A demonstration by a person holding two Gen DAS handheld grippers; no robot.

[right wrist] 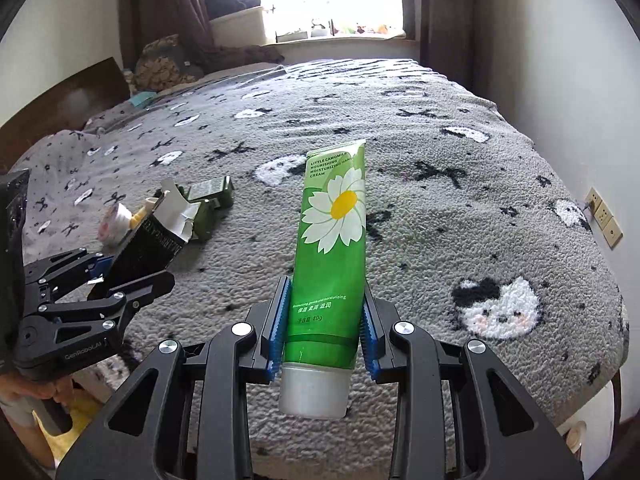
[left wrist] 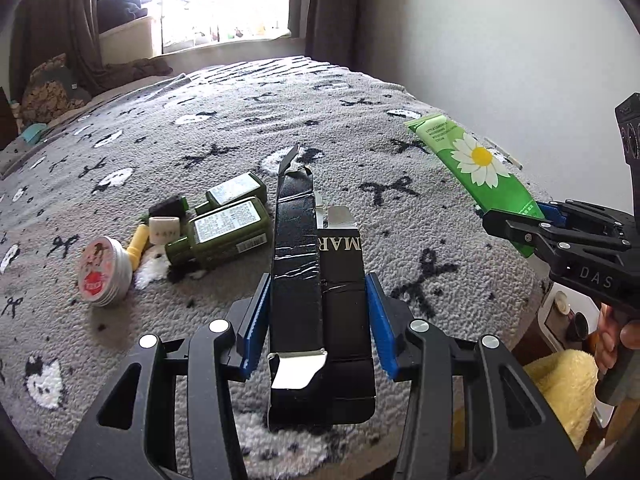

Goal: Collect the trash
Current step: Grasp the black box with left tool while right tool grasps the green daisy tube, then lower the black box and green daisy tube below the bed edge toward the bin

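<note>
**Two items gripped above the bed**

A grey blanket patterned with bows and cats covers the bed under the window. My left gripper pinches a torn black carton between its blue pads. My right gripper clamps a green hand-cream tube, cap toward me. Green bottles, a round tin and small caps lie clustered on the blanket, left of the carton.
</note>
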